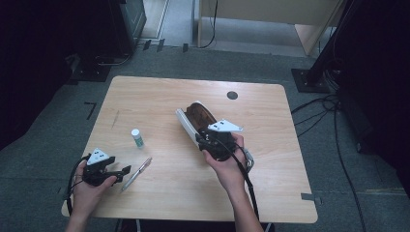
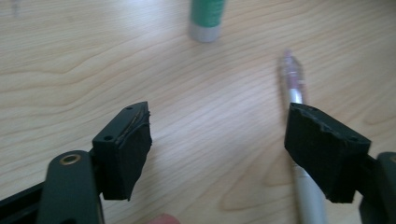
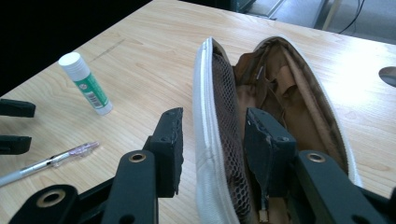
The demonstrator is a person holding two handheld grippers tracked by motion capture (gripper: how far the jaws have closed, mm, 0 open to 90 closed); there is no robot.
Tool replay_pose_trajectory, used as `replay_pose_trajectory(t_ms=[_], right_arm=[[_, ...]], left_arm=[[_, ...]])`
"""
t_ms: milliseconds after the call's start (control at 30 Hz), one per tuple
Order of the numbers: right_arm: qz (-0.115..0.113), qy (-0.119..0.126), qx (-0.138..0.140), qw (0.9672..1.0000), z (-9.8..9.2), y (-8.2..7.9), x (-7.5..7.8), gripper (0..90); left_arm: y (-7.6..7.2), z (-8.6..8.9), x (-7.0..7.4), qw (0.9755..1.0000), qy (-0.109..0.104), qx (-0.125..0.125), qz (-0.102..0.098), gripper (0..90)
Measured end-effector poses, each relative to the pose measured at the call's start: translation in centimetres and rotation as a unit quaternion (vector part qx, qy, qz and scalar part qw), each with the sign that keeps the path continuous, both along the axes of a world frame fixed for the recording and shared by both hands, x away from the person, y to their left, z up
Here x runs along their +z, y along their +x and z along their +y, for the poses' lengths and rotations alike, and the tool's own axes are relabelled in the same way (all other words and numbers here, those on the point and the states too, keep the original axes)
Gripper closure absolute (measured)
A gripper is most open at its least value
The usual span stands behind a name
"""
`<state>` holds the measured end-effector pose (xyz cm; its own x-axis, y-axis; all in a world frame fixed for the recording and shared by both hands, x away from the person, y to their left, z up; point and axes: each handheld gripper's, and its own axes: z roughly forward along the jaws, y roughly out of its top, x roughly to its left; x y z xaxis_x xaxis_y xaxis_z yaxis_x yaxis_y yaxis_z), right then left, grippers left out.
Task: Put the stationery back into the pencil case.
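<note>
White fabric pencil case [image 3: 210, 140] looks soft and light; its zipped rim sits between the right tool's [image 3: 215, 144] slack pads. Left tool [image 2: 217, 140] stands open and empty beside the slim, slippery pen [image 2: 299, 135]; grip mid-barrel.

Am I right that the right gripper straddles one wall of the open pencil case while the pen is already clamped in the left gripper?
Not quite. The pen is not clamped: it lies on the table, and the left gripper has open jaws beside it, as the left gripper view shows. The rest holds: the right gripper straddles one wall of the open pencil case.
</note>
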<state>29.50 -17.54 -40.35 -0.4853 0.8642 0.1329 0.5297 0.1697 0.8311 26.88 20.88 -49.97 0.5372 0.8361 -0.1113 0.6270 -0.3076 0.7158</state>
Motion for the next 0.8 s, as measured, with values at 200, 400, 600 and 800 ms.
replay_pose_trajectory(t_ms=[200,400,600,800], right_arm=[[-0.005,0.003,0.003,1.0000,0.1,-0.5,-0.1,55.9],[-0.011,0.005,0.015,0.9998,0.4,-1.1,-0.2,55.9],[-0.012,0.004,0.025,0.9996,0.8,-1.6,-0.5,56.1],[-0.012,0.004,0.032,0.9994,1.3,-2.0,-0.9,56.1]], left_arm=[[-0.3,-0.9,0.4,0.9995,-0.005,-0.029,0.006,34.4],[-0.4,-1.6,0.3,0.9982,0.000,-0.057,0.018,40.8],[-0.5,-2.1,0.1,0.9972,0.007,-0.073,0.019,48.7],[-0.5,-2.4,-0.1,0.9960,0.011,-0.085,0.026,57.2]])
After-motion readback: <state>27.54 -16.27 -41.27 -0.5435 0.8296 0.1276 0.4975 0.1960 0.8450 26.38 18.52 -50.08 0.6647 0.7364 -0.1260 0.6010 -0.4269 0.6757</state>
